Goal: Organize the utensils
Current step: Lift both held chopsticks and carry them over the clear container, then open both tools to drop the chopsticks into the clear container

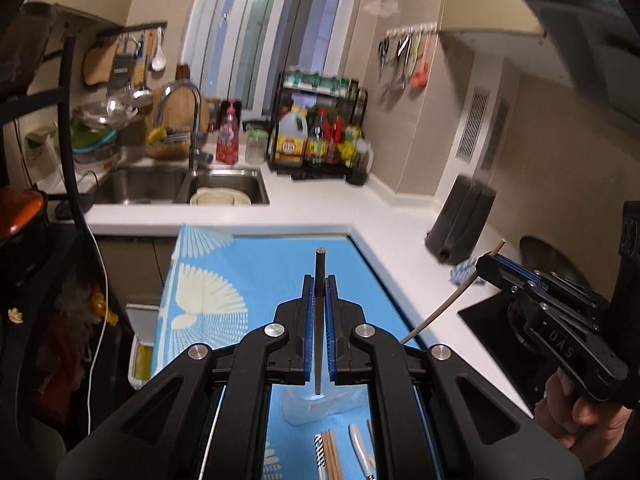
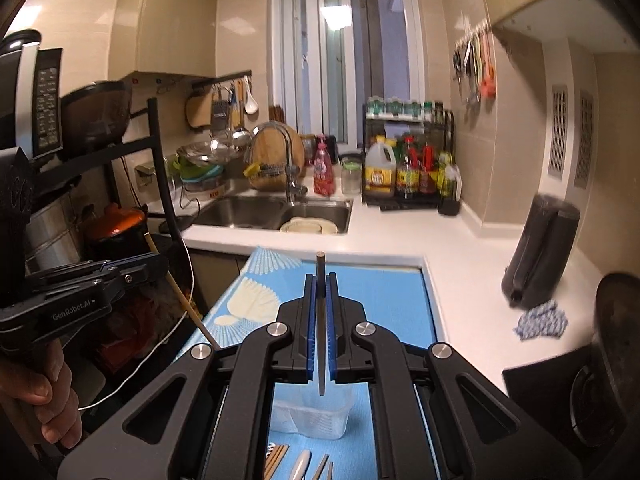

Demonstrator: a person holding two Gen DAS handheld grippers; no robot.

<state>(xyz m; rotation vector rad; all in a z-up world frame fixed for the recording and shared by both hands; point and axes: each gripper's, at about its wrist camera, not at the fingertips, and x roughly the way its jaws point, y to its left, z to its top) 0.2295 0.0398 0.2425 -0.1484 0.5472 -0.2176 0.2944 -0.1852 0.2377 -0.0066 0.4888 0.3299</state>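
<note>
Both grippers, left (image 1: pixel 319 308) and right (image 2: pixel 320 308), jaws clamped on a chopstick (image 1: pixel 319 272) each, hover above the clear bin (image 2: pixel 310 414), seemingly for dropping in.

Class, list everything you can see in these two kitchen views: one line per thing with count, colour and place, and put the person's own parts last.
Chopstick: one per gripper, dark, clamped upright in each.
Clear container: one, see-through, on the blue cloth.
Utensils: several, wooden and pale, lying on the cloth nearest the cameras.
Blue cloth: one, blue with cream pattern, on the table.
Sink: one, steel, two basins, at the back of the counter.
Bottle rack: one, black, beside the window.
Counter: one, white.
Left gripper: black with blue pads, shut.
Right gripper: same, shut.
Hands: two, on the handles.
</note>
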